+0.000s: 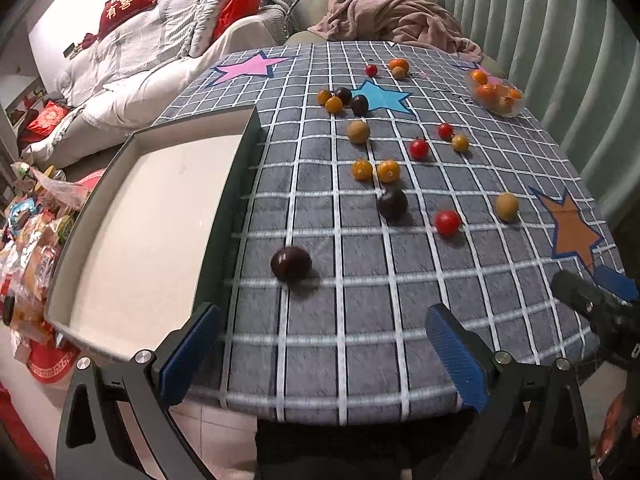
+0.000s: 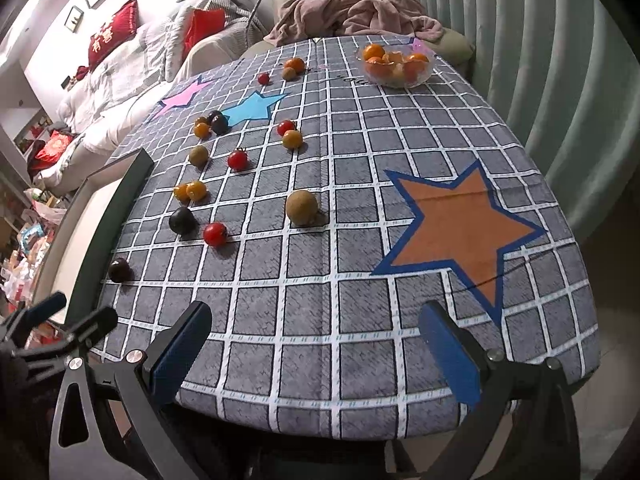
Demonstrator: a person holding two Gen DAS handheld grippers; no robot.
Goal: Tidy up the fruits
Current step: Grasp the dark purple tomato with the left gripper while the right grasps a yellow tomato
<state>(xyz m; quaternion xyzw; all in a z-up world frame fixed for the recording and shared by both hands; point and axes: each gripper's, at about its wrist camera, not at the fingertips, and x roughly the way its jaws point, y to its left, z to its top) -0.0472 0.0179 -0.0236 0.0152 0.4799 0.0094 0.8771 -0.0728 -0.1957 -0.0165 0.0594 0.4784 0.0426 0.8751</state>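
Blue-padded fingers [image 1: 192, 356] of the left gripper [image 1: 324, 354] stand wide apart over the near edge of the grey checked tablecloth [image 1: 360, 340], holding nothing, with a dark purple round fruit [image 1: 291, 263] lying just ahead between them and a shallow dark-rimmed tray with a pale floor [image 1: 152, 216] beyond the left finger. Equally wide and empty, the right gripper [image 2: 316, 354] has an orange star patch [image 2: 460, 232] ahead of its right finger. Small red, yellow, tan and dark fruits [image 2: 216, 233] lie scattered farther ahead toward its left finger, and a clear bowl of oranges [image 2: 396, 65] sits at the far end.
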